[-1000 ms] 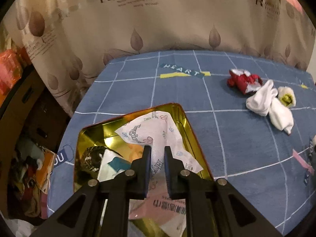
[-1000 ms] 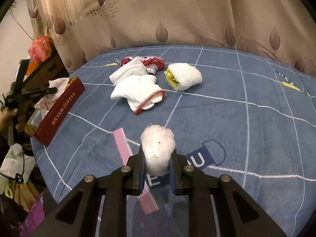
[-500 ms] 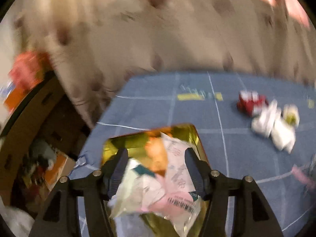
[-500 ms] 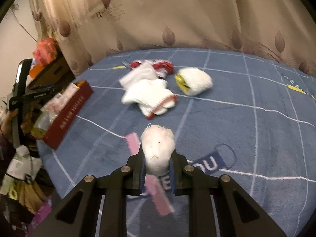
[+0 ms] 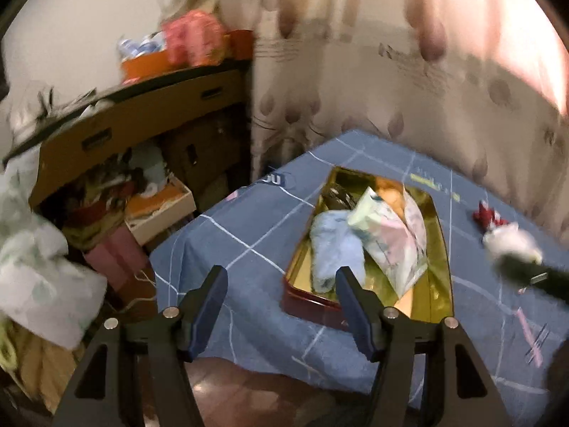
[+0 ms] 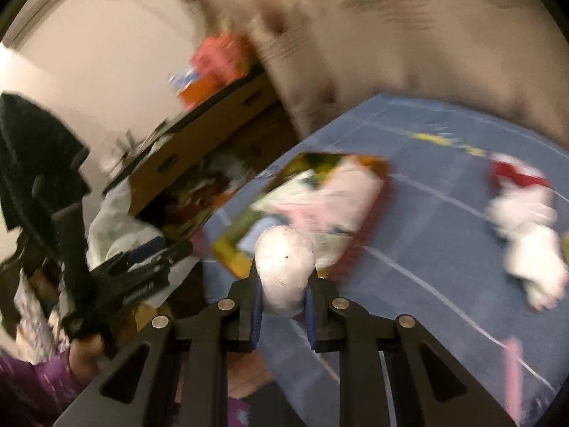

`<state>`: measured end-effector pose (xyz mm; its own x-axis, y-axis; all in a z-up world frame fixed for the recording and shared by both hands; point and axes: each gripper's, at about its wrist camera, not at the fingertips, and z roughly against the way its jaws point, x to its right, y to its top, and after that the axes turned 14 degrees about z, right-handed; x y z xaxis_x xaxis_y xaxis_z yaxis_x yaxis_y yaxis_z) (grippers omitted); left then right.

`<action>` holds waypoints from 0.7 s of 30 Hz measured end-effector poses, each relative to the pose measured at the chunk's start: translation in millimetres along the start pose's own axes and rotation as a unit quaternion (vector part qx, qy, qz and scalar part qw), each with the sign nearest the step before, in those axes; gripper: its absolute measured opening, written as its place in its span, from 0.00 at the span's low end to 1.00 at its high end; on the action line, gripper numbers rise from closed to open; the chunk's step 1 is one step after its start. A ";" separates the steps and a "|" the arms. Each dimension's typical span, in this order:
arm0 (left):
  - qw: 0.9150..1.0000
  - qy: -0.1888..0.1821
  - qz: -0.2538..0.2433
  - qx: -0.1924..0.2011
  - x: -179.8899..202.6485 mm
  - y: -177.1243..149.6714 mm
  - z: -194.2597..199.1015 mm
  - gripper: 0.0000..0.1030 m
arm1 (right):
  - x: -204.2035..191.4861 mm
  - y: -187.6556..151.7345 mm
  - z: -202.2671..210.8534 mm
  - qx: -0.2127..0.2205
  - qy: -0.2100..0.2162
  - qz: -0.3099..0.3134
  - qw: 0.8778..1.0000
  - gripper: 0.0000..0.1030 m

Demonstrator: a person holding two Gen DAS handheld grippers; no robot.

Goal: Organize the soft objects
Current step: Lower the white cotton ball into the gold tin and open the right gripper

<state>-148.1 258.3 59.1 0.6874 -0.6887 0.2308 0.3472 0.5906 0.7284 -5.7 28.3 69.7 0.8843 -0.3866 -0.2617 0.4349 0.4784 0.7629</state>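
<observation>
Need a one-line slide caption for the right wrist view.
Right gripper carries a white plush toward the tin.

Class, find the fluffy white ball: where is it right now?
In the right wrist view, the fluffy white ball sits low and central, pinched by the right gripper, in front of the gold tin.
</observation>
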 end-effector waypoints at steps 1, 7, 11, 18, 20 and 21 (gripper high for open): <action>1.000 0.004 0.009 0.008 -3.8 2.7 1.8 0.63 | -11.2 8.9 -21.3 -0.015 0.012 0.011 1.000 0.17; 0.999 0.004 0.042 0.027 -22.8 11.7 4.8 0.64 | -38.2 25.6 -107.4 -0.074 0.017 0.016 0.997 0.17; 0.999 0.005 0.036 0.019 -23.8 13.7 -1.4 0.64 | -37.3 23.8 -137.8 -0.097 0.007 -0.003 0.995 0.17; 1.000 0.001 0.030 -0.008 -21.4 10.9 -13.3 0.64 | -38.4 19.0 -154.0 -0.118 -0.013 -0.004 0.993 0.18; 0.999 0.003 0.032 -0.009 -21.2 11.0 -14.8 0.64 | -33.6 18.2 -153.8 -0.120 -0.021 -0.010 0.993 0.19; 0.999 0.004 0.032 -0.008 -21.7 11.0 -14.7 0.64 | -31.7 17.8 -154.9 -0.121 -0.024 -0.012 0.992 0.22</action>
<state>-149.8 285.9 52.7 0.7136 -0.6457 0.2717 0.3121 0.6403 0.7019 0.3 171.3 0.1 0.8667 -0.4342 -0.2455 0.4888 0.6414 0.5914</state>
